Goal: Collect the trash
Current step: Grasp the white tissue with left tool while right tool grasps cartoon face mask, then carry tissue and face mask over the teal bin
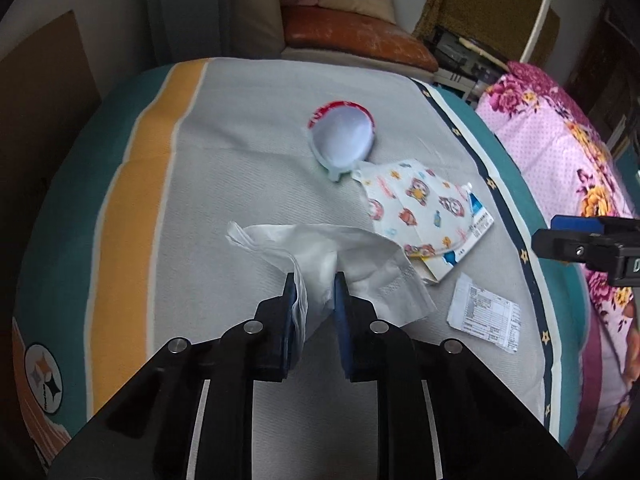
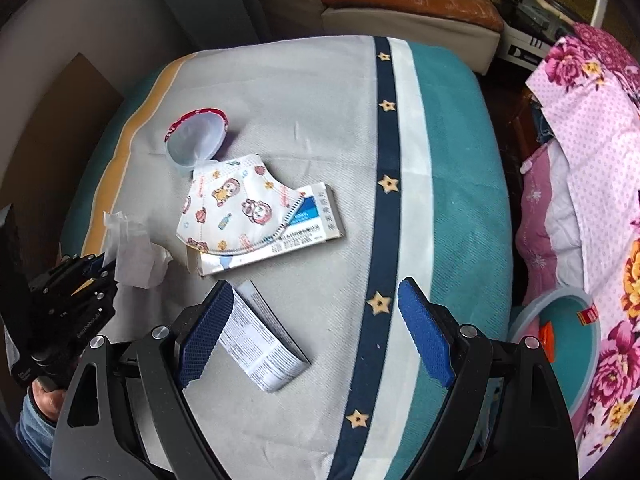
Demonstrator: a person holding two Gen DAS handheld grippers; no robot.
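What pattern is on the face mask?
White with colourful cartoon characters on the face mask; clearest in the right wrist view.

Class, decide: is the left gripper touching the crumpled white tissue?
Touching. The left wrist view shows the left gripper with its jaws pinching the crumpled white tissue.

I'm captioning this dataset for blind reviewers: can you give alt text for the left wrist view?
The left gripper pinches a crumpled white tissue on a grey striped bedspread. Beyond lie a cartoon-print face mask, a red-rimmed plastic lid and a folded printed leaflet; the right gripper enters at the right edge.
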